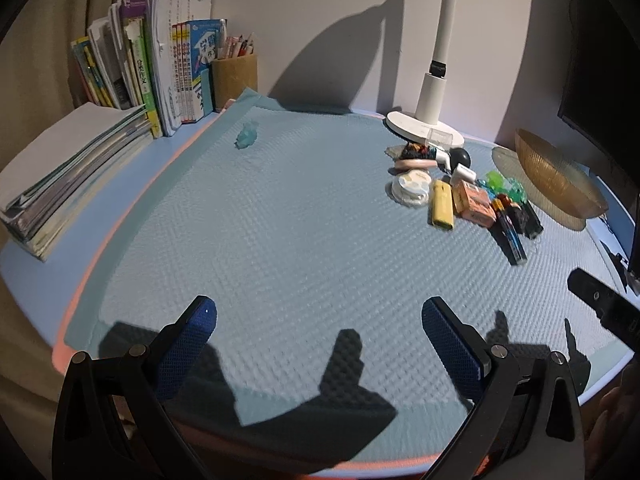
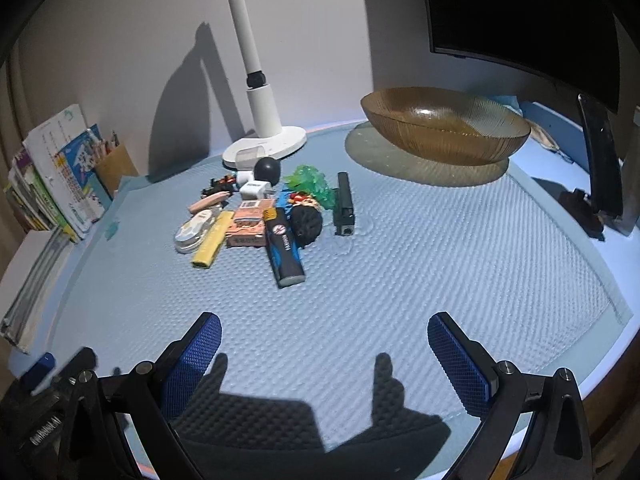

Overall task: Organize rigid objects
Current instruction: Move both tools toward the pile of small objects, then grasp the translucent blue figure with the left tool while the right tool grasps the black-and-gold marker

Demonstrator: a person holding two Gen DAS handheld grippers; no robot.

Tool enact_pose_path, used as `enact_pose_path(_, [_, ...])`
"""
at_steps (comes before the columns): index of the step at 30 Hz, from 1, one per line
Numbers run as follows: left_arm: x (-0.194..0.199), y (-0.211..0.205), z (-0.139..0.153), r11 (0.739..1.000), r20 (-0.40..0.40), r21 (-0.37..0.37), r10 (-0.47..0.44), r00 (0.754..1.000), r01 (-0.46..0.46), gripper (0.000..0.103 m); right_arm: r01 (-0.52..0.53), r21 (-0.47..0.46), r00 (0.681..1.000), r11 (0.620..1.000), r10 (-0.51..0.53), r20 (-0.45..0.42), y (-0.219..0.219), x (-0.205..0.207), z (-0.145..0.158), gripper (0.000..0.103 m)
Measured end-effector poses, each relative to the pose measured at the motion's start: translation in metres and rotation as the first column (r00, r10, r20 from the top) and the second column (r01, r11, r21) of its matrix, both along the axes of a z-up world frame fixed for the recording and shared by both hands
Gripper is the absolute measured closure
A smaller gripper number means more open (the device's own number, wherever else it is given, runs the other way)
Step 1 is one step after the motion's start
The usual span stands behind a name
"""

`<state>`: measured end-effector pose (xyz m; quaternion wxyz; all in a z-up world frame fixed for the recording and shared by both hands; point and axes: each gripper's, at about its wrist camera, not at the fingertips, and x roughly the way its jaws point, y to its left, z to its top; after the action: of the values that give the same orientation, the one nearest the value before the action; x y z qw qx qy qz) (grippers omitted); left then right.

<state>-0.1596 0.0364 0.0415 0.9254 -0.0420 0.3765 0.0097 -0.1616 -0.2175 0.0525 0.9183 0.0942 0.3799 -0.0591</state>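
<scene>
Right gripper (image 2: pixel 325 354) jaws spread, left gripper (image 1: pixel 319 338) likewise, possibly lighter (image 2: pixel 285 252) beyond.

Small objects (image 2: pixel 256 216) clustered beside amber bowl (image 2: pixel 446 130)

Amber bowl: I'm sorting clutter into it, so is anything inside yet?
The visible inside of the amber bowl looks empty. Its near rim hides part of the bottom.

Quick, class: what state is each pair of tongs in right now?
Left tongs: open, holding nothing.
Right tongs: open, holding nothing.
</scene>
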Motion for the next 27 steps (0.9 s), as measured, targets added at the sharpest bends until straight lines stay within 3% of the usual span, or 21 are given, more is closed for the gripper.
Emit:
enact_pose_path(9, [0.061, 0.064, 0.034, 0.999, -0.003, -0.04, -0.002, 1.0, 0.002, 0.001, -0.061, -0.076, 0.998, 0.995, 0.061, -0.006, 0.004, 0.027, 0.013, 0.0])
enact_pose_path(13, [0.113, 0.093, 0.045, 0.998, -0.021, -0.039, -0.048, 0.999, 0.047, 0.001, -0.137, -0.05, 0.99, 0.989, 0.135, -0.042, 0.007, 0.048, 0.014, 0.0])
enact_pose_path(16, [0.148, 0.1, 0.037, 0.998, -0.064, -0.028, -0.062, 0.996, 0.06, 0.001, -0.189, -0.017, 0.979, 0.982, 0.187, -0.077, 0.01, 0.062, 0.007, 0.0])
enact_pose_path(20, [0.192, 0.103, 0.018, 0.996, -0.116, -0.031, -0.089, 0.989, 0.085, 0.002, -0.216, 0.007, 0.968, 0.976, 0.216, -0.129, 0.009, 0.081, -0.008, 0.023])
enact_pose_path(27, [0.251, 0.105, -0.008, 0.996, -0.168, -0.014, -0.088, 0.982, 0.087, 0.013, -0.231, -0.016, 0.958, 0.973, 0.225, -0.176, 0.011, 0.105, -0.024, 0.036])
